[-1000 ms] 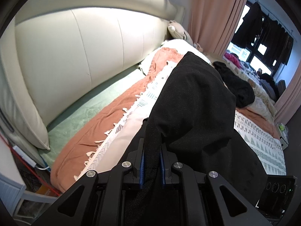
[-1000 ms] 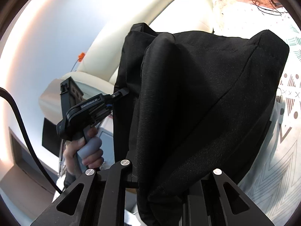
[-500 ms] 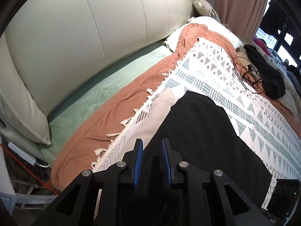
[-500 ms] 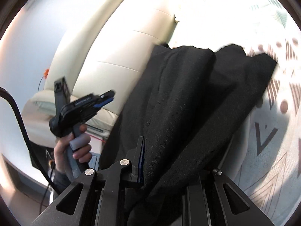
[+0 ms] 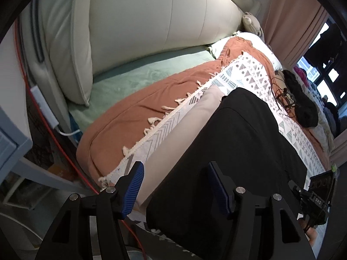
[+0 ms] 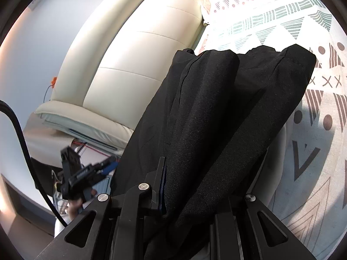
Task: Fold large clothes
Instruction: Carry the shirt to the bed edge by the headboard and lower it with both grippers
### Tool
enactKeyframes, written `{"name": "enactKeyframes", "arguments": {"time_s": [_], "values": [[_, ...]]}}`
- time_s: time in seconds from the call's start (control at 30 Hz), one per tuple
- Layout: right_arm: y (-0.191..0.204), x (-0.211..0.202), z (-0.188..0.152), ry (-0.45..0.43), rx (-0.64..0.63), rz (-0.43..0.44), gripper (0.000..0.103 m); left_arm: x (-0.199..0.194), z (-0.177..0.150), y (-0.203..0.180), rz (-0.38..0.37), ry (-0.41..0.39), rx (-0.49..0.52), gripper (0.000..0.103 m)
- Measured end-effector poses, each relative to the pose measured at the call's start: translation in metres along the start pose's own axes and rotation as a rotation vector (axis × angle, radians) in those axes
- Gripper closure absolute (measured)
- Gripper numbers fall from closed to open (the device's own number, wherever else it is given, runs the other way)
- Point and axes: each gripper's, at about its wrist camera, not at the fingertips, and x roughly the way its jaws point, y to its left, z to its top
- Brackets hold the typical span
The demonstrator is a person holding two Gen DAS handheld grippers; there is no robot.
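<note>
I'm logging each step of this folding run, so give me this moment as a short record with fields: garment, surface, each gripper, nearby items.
garment: black garment, bunched in folds, lying partly on the bed
surface: patterned white throw over a rust blanket
left gripper: jaws opening, blue pads clear of the cloth, garment edge lying between them
right gripper: shut on the black garment
backdrop: cream headboard
nearby items: second dark garment and tangled cable farther along the bed

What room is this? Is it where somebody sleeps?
Most likely a bedroom. There is a bed with a padded headboard, a white pillow at its far end, and a patterned blanket spread over it.
</note>
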Motion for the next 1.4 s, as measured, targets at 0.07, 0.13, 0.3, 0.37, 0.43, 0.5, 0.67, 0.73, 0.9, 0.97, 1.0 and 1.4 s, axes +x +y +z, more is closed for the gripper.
{"name": "enactKeyframes", "arguments": {"time_s": [0.07,0.13,0.3,0.37,0.43,0.5,0.67,0.73,0.9,0.97,1.0,1.4], "values": [[0.002,0.006,0.002,-0.003,0.009,0.005,0.085,-0.001,-0.008,0.003,-0.021,-0.008,-0.028,0.032],[0.0,0.007,0.003,-0.005,0.013,0.009,0.085,0.002,-0.013,0.004,-0.037,-0.012,-0.041,0.032],[0.019,0.006,0.006,-0.015,-0.052,-0.01,0.085,0.008,-0.026,0.007,-0.046,0.008,-0.042,0.041],[0.039,0.009,0.009,-0.022,-0.121,-0.004,0.085,0.008,-0.029,0.009,-0.05,0.006,-0.052,0.042],[0.052,0.012,0.012,-0.023,-0.175,0.011,0.085,0.008,-0.031,0.01,-0.044,-0.008,-0.06,0.042],[0.056,0.016,0.016,-0.022,-0.185,0.02,0.085,0.009,-0.032,0.009,-0.032,-0.022,-0.066,0.042],[0.008,0.03,0.021,0.0,-0.042,0.004,0.085,0.016,-0.034,0.004,-0.028,-0.023,-0.084,0.042],[-0.004,0.033,0.021,0.016,-0.009,0.001,0.085,0.015,-0.035,0.003,-0.012,-0.026,-0.082,0.042],[-0.011,0.031,0.02,0.027,0.026,-0.021,0.078,0.004,-0.041,-0.002,0.037,-0.042,-0.048,0.041],[-0.012,0.028,0.019,0.015,0.035,-0.03,0.075,-0.001,-0.046,-0.002,0.059,-0.048,-0.029,0.04],[-0.013,0.026,0.017,0.006,0.031,-0.042,0.074,-0.005,-0.049,-0.002,0.07,-0.053,-0.021,0.039],[0.011,-0.038,0.012,-0.174,-0.086,-0.295,0.061,-0.059,-0.046,-0.015,0.15,-0.198,0.087,0.039]]}}
